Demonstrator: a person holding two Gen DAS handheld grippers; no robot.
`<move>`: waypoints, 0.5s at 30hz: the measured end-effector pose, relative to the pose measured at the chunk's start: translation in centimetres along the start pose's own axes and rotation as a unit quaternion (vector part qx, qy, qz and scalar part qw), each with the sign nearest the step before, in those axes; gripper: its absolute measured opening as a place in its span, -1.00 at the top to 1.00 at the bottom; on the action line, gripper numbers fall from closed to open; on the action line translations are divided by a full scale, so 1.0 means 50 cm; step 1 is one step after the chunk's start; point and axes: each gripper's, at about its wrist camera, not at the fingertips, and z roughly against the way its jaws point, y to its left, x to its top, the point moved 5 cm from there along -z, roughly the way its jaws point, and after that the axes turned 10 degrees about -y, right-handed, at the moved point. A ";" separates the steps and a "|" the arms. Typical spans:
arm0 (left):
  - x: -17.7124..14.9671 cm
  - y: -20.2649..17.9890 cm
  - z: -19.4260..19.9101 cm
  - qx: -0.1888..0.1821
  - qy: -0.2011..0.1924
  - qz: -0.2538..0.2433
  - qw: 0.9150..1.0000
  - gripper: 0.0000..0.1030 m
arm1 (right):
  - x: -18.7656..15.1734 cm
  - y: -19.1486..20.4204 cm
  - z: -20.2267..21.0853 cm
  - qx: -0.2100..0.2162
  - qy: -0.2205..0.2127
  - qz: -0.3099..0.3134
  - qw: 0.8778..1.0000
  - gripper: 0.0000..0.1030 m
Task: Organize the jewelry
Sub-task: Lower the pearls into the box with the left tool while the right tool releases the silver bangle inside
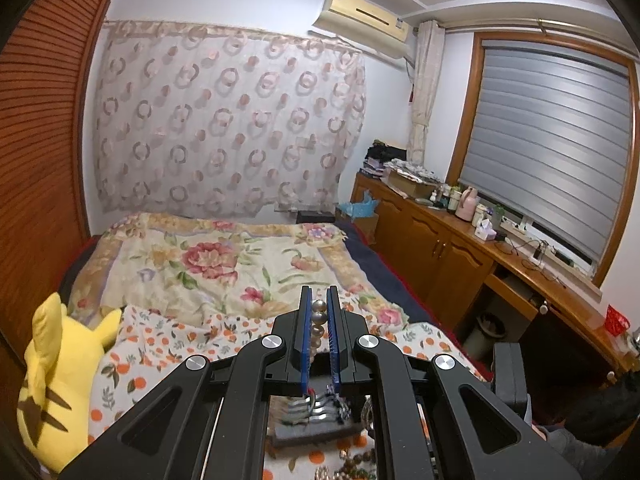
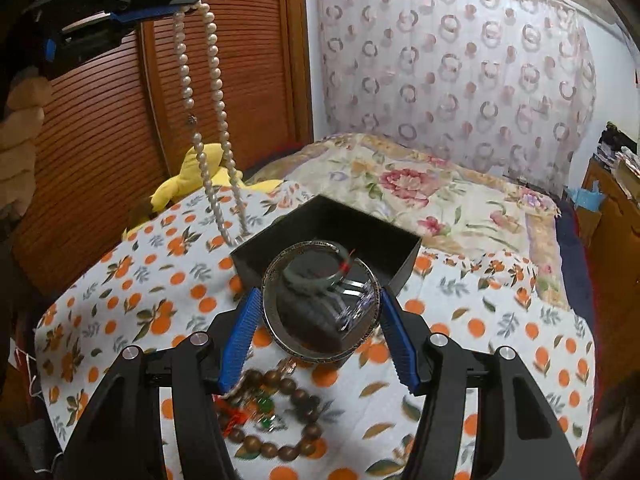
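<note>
Left tongs pinch a white pearl necklace aloft while right tongs clasp a round silver bangle before the open black box.

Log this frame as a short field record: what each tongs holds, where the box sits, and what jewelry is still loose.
left tongs: shut on pearl necklace, raised, strand hanging down toward the box's left corner
right tongs: gripping silver bangle across its width, in front of the box
black box: open, on the orange-print cloth; contents blurred
loose jewelry: wooden bead bracelet on the cloth below the right tongs
background: yellow plush toy on the bed
</note>
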 end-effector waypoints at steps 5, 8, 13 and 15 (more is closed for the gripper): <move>0.019 -0.006 -0.030 -0.008 -0.002 -0.001 1.000 0.88 | 0.007 -0.021 -0.010 -0.001 -0.003 -0.006 1.000 -0.21; 0.014 -0.011 -0.045 -0.013 0.002 0.000 1.000 0.88 | 0.005 -0.026 -0.018 -0.001 -0.002 -0.009 1.000 -0.21; -0.038 0.000 -0.089 -0.012 0.032 0.006 0.999 0.87 | -0.003 -0.035 -0.036 -0.001 0.005 -0.010 1.000 -0.21; -0.067 0.012 -0.105 -0.008 0.047 0.016 0.999 0.87 | -0.004 -0.035 -0.044 -0.002 0.007 -0.008 1.000 -0.21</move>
